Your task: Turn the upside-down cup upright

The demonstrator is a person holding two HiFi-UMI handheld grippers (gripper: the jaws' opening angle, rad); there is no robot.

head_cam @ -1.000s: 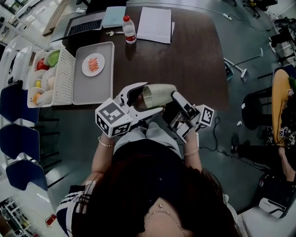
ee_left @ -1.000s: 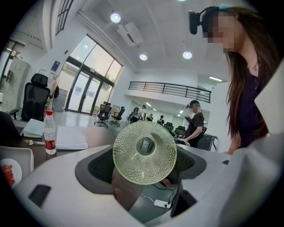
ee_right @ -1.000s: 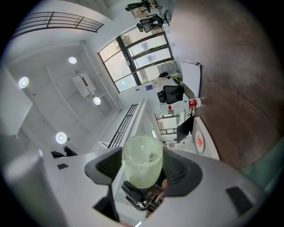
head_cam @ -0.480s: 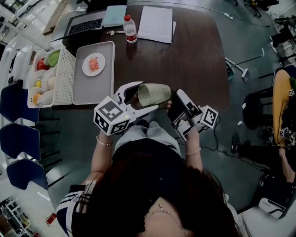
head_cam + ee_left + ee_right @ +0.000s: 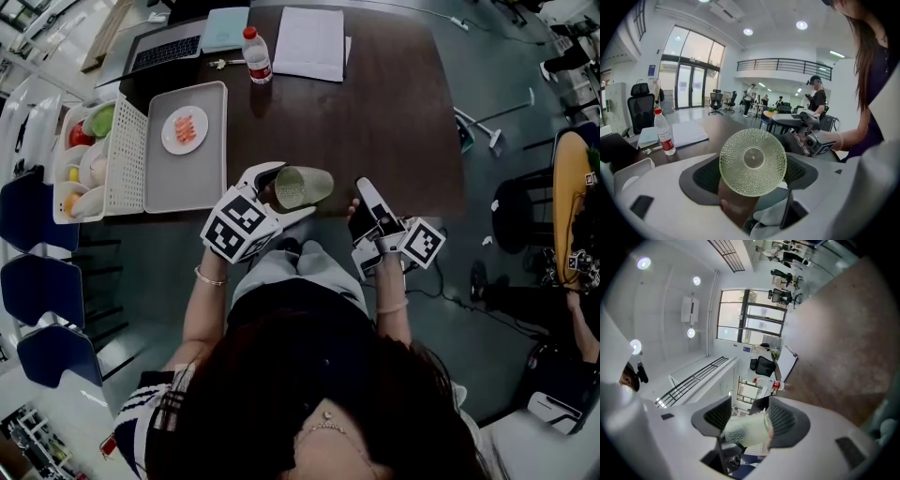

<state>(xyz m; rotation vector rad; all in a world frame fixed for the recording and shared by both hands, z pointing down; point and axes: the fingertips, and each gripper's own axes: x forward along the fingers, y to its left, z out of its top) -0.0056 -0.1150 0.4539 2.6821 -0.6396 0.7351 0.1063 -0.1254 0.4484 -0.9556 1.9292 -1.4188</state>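
With your left gripper jaws clamped on the sideways cup and your right gripper jaws closing on nothing beside it, a knock could dislodge it.

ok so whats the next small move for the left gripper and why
Probably rotate the left gripper until the cup stands mouth up. It already grips the cup, which lies on its side in the air above the table, near its front edge.
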